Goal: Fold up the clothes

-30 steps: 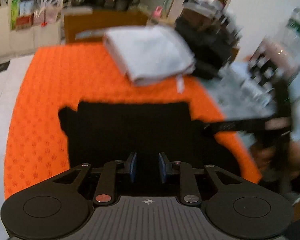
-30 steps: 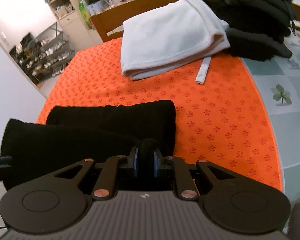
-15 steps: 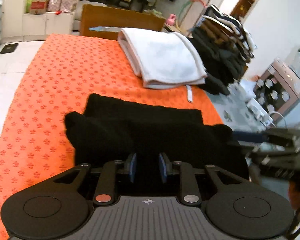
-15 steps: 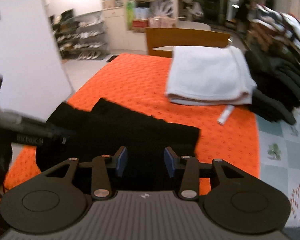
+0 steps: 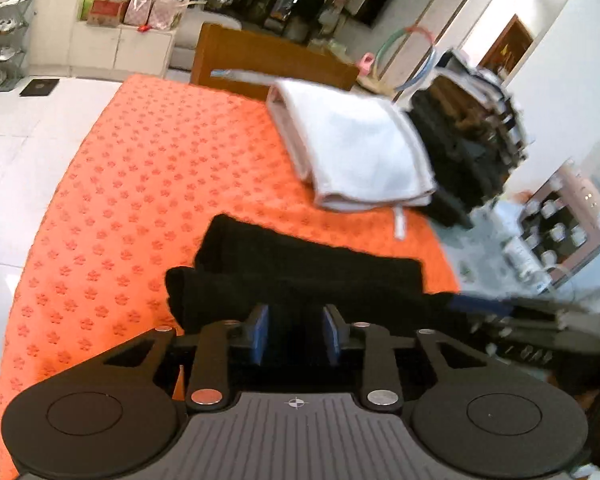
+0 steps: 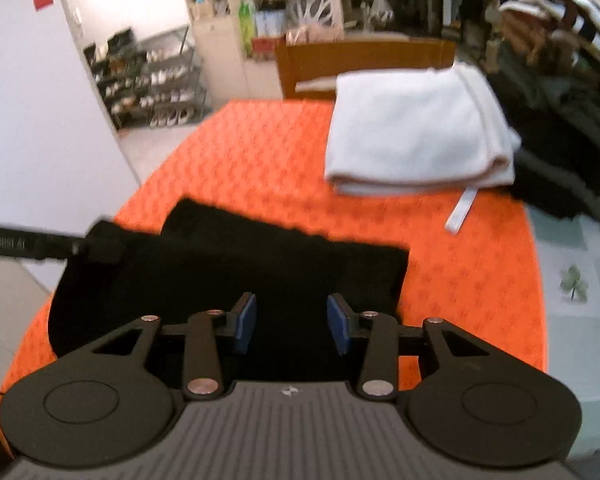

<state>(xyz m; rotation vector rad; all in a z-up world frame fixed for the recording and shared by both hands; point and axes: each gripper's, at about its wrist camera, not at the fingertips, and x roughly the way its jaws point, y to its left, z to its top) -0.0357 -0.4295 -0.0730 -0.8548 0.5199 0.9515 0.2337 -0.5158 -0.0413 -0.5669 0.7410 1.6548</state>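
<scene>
A folded black garment [image 5: 300,276] lies on the orange mat [image 5: 140,184] near the front edge; it also shows in the right wrist view [image 6: 240,272]. My left gripper [image 5: 295,332] is open and empty just above the garment's near edge. My right gripper [image 6: 292,324] is open wider and empty over the same garment. The right gripper's fingers [image 5: 500,308] reach in from the right in the left wrist view. The left gripper's fingers [image 6: 40,242] touch the garment's left corner in the right wrist view.
A folded white towel [image 6: 412,128] with a white strap [image 6: 462,210] lies at the back of the orange mat [image 6: 260,160]. A pile of dark clothes [image 6: 560,128] sits to its right. A wooden chair [image 6: 360,60] stands behind the table.
My right gripper has let go of the black garment, opened wide and drawn back. My left gripper stays open and has lifted a little. The garment now lies folded on the mat.
</scene>
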